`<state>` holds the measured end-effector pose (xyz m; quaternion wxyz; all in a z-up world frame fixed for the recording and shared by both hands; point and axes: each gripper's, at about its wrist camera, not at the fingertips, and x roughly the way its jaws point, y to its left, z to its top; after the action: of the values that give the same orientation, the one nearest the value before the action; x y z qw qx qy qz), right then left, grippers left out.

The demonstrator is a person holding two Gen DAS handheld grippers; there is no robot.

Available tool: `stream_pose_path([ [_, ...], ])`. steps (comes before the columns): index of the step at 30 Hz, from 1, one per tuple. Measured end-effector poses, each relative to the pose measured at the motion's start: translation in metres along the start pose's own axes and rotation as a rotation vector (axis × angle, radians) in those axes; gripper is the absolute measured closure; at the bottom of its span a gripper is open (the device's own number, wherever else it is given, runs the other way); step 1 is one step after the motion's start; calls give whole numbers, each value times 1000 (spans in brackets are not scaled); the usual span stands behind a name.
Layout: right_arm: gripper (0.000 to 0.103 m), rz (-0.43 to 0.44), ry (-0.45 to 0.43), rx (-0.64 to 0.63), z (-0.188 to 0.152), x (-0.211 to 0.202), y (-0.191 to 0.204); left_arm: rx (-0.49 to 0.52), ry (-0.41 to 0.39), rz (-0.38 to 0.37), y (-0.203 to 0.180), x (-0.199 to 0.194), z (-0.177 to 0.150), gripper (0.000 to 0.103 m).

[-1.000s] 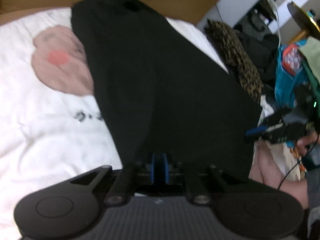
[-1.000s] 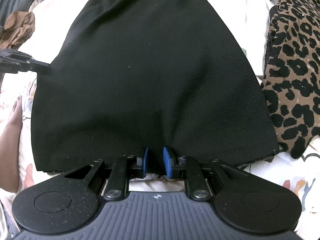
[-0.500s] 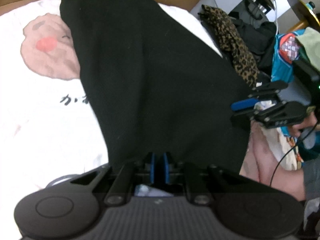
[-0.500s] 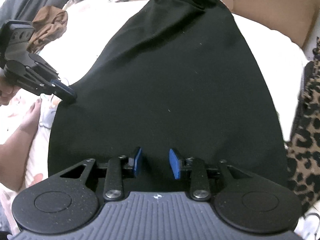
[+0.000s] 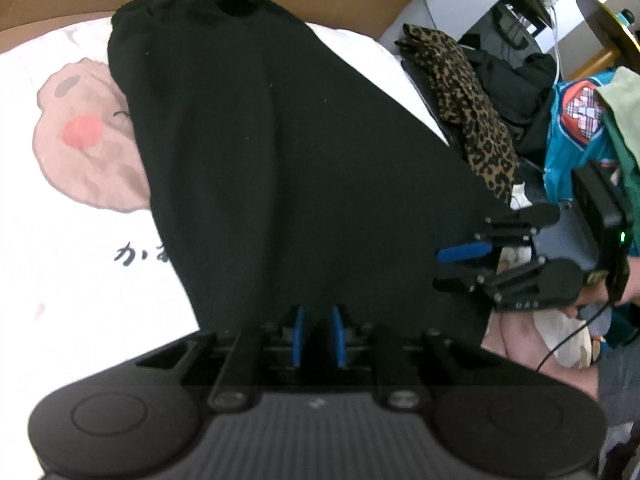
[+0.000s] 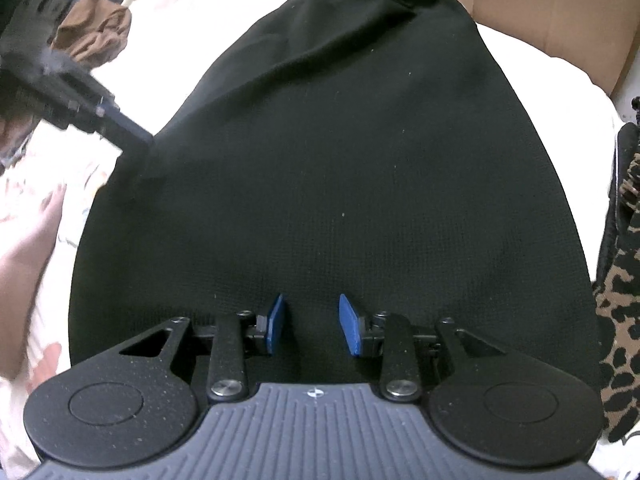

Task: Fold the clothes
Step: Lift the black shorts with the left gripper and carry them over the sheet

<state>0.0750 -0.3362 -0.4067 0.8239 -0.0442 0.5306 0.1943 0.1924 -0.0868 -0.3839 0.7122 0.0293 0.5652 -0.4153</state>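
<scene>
Black hand-held grippers, seemingly angled downward

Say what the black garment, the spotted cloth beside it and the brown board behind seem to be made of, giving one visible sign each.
Black garment: probably a matte knit, since a fine waffle-like grid shows and nothing shines.
Spotted cloth: thin, soft printed fabric, crumpled in loose folds; the fibre cannot be told.
Brown board: looks like cardboard, flat dull brown with a straight crease.
</scene>
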Motion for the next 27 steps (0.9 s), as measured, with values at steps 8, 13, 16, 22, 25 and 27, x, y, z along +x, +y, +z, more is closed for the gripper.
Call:
stream_pose_path([
  [8,62,5,92,-39,-5,-5,5,36,36,8,-18,-28,32,80],
  [13,62,63,40,38,-6,-25,-5,52,88,33,-29,-41,52,79],
  [16,62,93,-28,88,-8,-42,-15,57,111,51,-34,-51,57,79],
  [22,62,90,-129,216,-8,-69,-50,20,91,57,-61,-55,67,73],
  [25,62,76,-155,269,-12,-86,-67,-28,68,54,-73,-60,68,73],
  [27,62,67,-174,304,-13,-99,-78,-61,53,55,-82,-62,69,73],
])
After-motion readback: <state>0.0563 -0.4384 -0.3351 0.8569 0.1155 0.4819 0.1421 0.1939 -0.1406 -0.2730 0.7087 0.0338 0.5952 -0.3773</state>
